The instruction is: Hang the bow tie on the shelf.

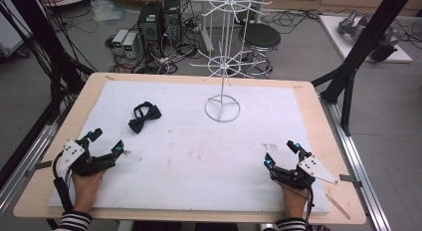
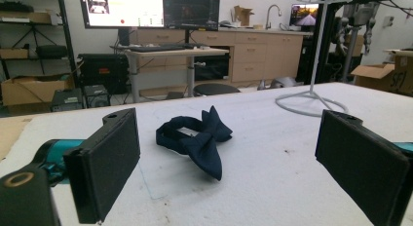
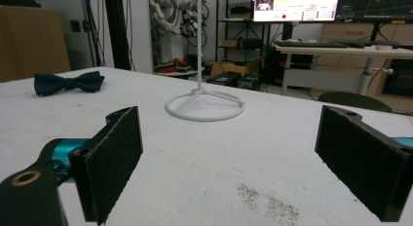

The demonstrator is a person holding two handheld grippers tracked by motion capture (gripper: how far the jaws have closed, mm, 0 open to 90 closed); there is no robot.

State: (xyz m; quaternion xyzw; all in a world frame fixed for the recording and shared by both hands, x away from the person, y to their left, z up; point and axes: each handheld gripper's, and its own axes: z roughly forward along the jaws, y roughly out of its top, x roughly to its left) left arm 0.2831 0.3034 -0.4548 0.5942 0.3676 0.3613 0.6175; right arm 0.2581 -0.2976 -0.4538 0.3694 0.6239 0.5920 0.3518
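Observation:
A dark navy bow tie (image 1: 145, 116) lies flat on the white mat (image 1: 189, 156), left of centre; it also appears in the left gripper view (image 2: 197, 138) just ahead of the jaws, and far left in the right gripper view (image 3: 68, 83). A white wire display stand (image 1: 223, 66) rises from a ring base (image 1: 222, 109) at the back middle. My left gripper (image 1: 107, 141) rests at the near left, open and holding nothing, a short way below the bow tie. My right gripper (image 1: 281, 154) rests at the near right, open and holding nothing.
The mat covers a wooden table (image 1: 318, 121) with black frame posts at both sides. Behind the table on the floor are a round stool (image 1: 259, 38), computer towers (image 1: 158, 23) and tangled cables. A dark smudge (image 1: 271, 146) marks the mat near the right gripper.

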